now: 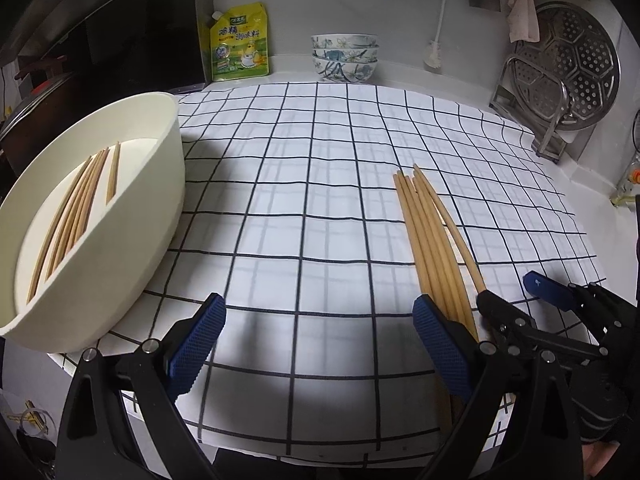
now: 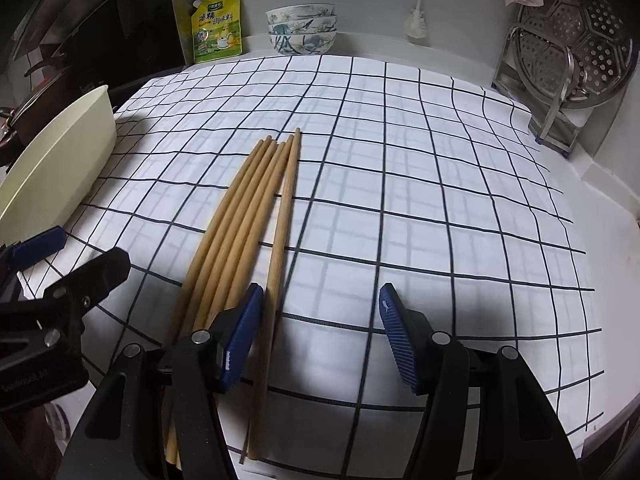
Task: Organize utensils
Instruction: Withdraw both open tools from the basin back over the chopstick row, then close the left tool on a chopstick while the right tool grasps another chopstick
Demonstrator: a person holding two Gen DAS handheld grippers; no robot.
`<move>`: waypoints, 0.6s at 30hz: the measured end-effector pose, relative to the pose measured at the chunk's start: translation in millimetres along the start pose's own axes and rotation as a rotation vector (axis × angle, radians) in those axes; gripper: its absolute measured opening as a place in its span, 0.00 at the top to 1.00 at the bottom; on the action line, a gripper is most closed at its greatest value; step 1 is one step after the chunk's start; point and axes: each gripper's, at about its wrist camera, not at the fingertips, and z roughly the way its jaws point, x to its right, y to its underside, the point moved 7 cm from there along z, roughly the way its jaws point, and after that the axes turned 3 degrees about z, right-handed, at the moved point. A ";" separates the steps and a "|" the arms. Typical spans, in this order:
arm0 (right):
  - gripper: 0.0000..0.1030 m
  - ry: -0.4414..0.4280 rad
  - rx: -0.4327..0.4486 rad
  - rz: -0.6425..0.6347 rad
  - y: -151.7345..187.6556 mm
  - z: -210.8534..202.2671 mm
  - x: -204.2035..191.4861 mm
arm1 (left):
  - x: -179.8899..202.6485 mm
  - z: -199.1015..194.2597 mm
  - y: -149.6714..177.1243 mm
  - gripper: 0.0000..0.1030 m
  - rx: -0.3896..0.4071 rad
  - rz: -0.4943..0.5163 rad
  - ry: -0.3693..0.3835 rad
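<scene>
Six wooden chopsticks [image 2: 256,216] lie loose in a bundle on a white cloth with a dark grid [image 2: 400,184] that covers the counter [image 1: 408,76], their thin tips pointing toward the back wall. More chopsticks [image 1: 76,208] rest inside a cream oval tub [image 1: 132,216] standing on the cloth's left edge.

The left claw [image 1: 320,344] is spread wide with only bare cloth between its blue pads; its right finger sits just beside the thick ends of the bundle. The right claw [image 2: 320,336] is also spread, gripping nothing; one chopstick runs just inside its left finger, the other five outside it.

Along the back of the counter stand a yellow seasoning pouch [image 1: 240,44] and a stack of flowered bowls [image 1: 345,57], well apart from the bundle. At the right corner a perforated steel steamer plate [image 1: 576,68] leans in a metal rack [image 1: 532,108], with a pinkish cloth [image 1: 522,10] hanging above it. Dark stove equipment fills the left side behind the tub.
</scene>
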 end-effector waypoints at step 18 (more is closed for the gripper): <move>0.44 -0.003 0.019 0.106 0.1 -6.7 45.7 | 28.1 20.4 10.0 0.10 -0.055 0.065 -0.007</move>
